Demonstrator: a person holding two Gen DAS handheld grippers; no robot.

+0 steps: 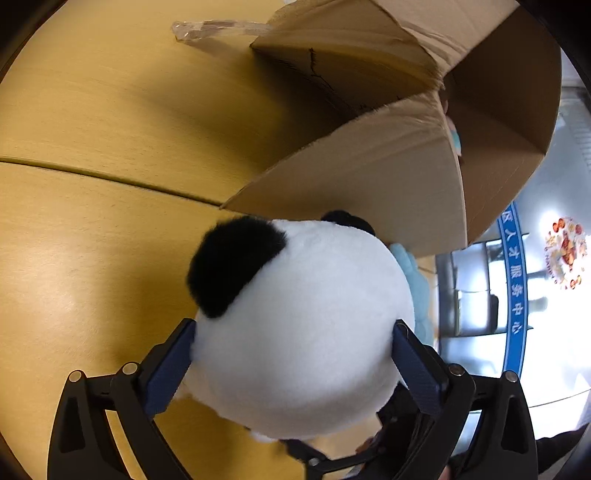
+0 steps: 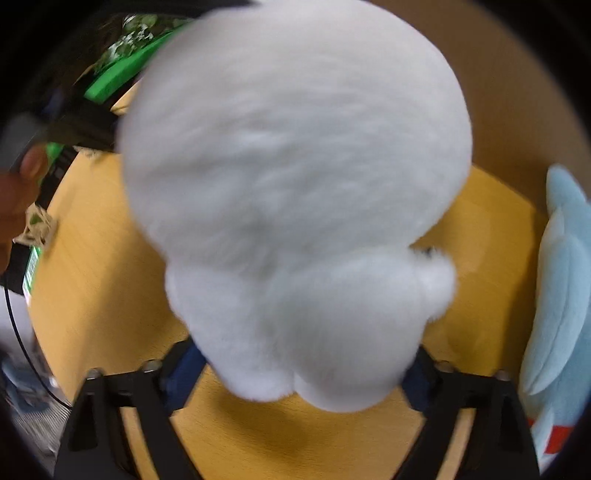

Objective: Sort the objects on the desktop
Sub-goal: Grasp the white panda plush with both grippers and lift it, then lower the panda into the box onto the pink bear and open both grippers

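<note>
A white plush panda with black ears fills the lower middle of the left wrist view. My left gripper is shut on its round head, one blue pad on each side, above the yellow table. In the right wrist view the same white plush fills the frame. My right gripper is shut on its lower body. An open cardboard box lies just beyond the panda with its flaps spread. A light blue plush lies at the right edge, and it also shows in the left wrist view.
A strip of clear tape hangs from the box at the far side. A seam runs across the yellow table. A green-labelled item and a black cable lie at the left table edge. A hand shows at far left.
</note>
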